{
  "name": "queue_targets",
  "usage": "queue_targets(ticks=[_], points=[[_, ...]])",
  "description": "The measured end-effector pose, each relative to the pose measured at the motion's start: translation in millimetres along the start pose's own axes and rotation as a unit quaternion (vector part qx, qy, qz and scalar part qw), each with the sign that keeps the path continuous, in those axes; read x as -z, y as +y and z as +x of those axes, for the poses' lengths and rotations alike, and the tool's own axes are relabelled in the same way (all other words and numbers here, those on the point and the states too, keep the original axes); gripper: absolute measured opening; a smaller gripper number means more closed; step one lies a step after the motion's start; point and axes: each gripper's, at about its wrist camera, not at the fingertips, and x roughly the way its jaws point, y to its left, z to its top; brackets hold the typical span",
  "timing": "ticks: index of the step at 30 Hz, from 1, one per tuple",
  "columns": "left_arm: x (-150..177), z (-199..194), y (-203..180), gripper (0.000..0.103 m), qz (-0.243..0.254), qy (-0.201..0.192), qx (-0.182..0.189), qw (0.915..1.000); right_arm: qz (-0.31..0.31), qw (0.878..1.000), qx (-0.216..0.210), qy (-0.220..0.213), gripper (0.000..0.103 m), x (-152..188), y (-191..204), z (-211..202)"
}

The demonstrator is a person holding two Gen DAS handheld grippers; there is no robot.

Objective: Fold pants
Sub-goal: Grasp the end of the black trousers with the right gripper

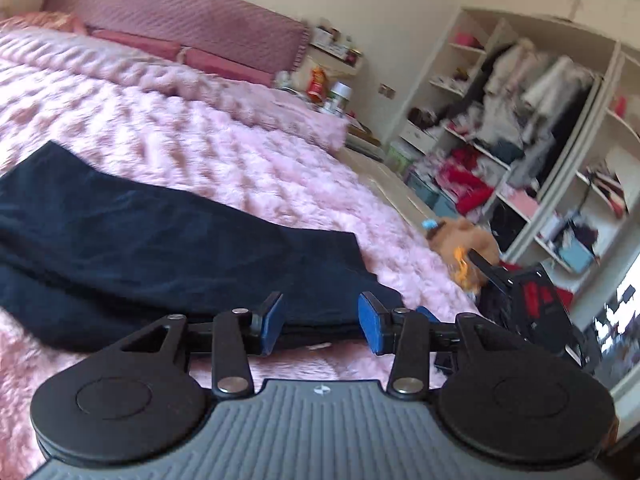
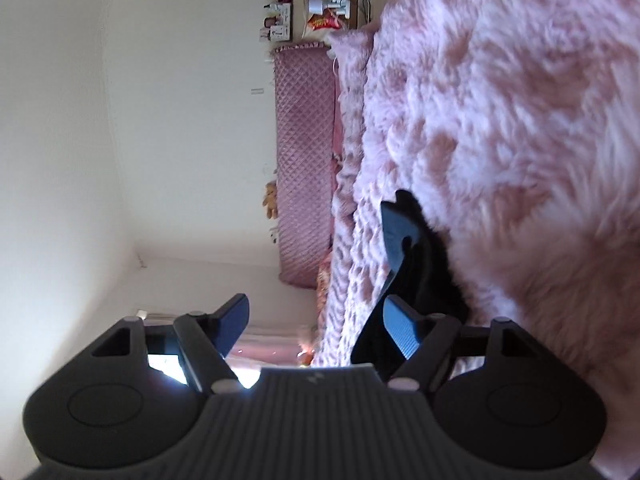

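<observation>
- The bed (image 1: pixel 224 152), under a shaggy pink blanket, carries everything; it is my landmark, with its quilted pink headboard (image 1: pixel 180 16) at the far end in the left wrist view.
- Past the bed's far side stands an open wardrobe (image 1: pixel 532 128) crammed with clothes. It plays no part in the job.
- The dark navy pants (image 1: pixel 160 240) lie flat on the bed near its front edge. Their long axis runs across the left wrist view, from the far left down to a squared end near the bed's corner. They look already doubled, one layer on another, though I would not swear to it.
- The left gripper (image 1: pixel 320 322) sits right at the pants' near edge, its blue pads spread apart with dark cloth showing between them. It pinches nothing that I can see.
- The right gripper (image 2: pixel 316 330) is rolled on its side, so the bed rises like a wall on the right of its view. Its fingers are also spread wide; one pad sits against a dark strip of the pants (image 2: pixel 432 264), the other hangs in open air away from the bed.
- Judging by this, the left gripper is the better placed: the cloth lies straight ahead of it, lengthwise across its reach, so the next fold would carry one end along that axis towards the other.
</observation>
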Motion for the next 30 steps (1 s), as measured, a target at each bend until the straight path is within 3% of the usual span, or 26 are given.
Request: queue_targets(ticks=[2,4,8,12,16,21,23,26,28,30], points=[[0.0,-11.0,24.0,0.050,-0.025,-0.029,-0.046,0.9982,0.025,1.000,-0.004,0.019,0.072,5.0,0.4,4.6],[-1.5,-12.1,45.7,0.050,-0.055,-0.030,-0.063,0.9960,0.020,0.999,0.031,0.034,0.071,10.6,9.4,10.7],[-7.7,-18.0,67.0,0.050,-0.074,-0.029,-0.059,0.9951,-0.049,0.991,0.125,0.026,0.070,17.0,26.3,23.7],[-7.7,-23.4,74.4,0.050,-0.085,-0.031,-0.030,0.9955,-0.052,0.988,0.141,0.044,0.068,3.2,27.1,44.4],[-3.3,-23.8,79.5,0.050,-0.093,-0.036,-0.033,0.9945,-0.057,0.981,0.171,0.074,0.059,-10.4,32.9,65.7],[-4.1,-17.0,92.8,0.050,-0.123,-0.029,-0.023,0.9918,-0.093,0.964,0.227,0.104,0.047,-19.3,53.9,95.9],[-4.2,-17.2,96.8,0.050,-0.127,-0.029,-0.023,0.9912,-0.113,0.953,0.252,0.124,0.047,-18.0,66.7,104.6],[-5.2,-15.5,103.9,0.050,-0.139,-0.020,-0.009,0.9901,-0.143,0.924,0.304,0.182,0.046,-13.6,86.5,117.5],[-4.7,-12.8,106.8,0.050,-0.148,-0.011,0.004,0.9890,-0.150,0.899,0.351,0.215,0.044,-4.2,95.6,124.6],[-4.1,-11.7,106.5,0.050,-0.149,-0.009,0.010,0.9887,-0.165,0.880,0.404,0.185,0.039,-1.5,98.6,115.9]])
